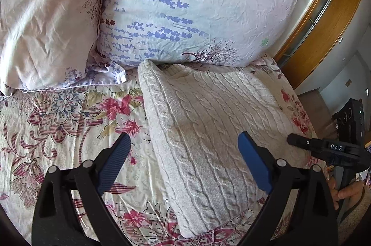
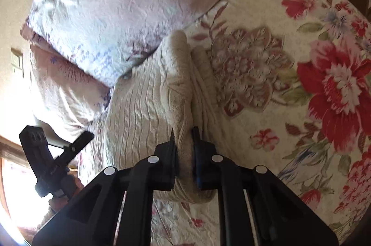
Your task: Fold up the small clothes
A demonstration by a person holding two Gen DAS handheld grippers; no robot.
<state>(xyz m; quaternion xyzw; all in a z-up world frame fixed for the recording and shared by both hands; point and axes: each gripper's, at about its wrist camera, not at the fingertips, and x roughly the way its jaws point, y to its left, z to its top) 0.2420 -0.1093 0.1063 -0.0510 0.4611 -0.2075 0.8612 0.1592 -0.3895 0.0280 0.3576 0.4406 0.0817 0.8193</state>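
Note:
A cream cable-knit sweater (image 1: pixel 208 125) lies folded on the flowered bedspread (image 1: pixel 58 130), its far end against the pillows. My left gripper (image 1: pixel 183 141) is open and empty, hovering above the sweater's near left part. My right gripper (image 2: pixel 184 132) is shut on a raised fold at the edge of the sweater (image 2: pixel 143 102); the cloth bunches up between its pads. The right gripper also shows at the right edge of the left wrist view (image 1: pixel 308 144), at the sweater's right side. The left gripper shows at the lower left of the right wrist view (image 2: pixel 78 141).
Two pillows lie at the head of the bed, a pale pink one (image 1: pixel 46 14) and a lavender-printed one (image 1: pixel 185 2). A wooden bed frame (image 1: pixel 324 26) runs along the right. The bedspread (image 2: pixel 301 83) stretches out beside the sweater.

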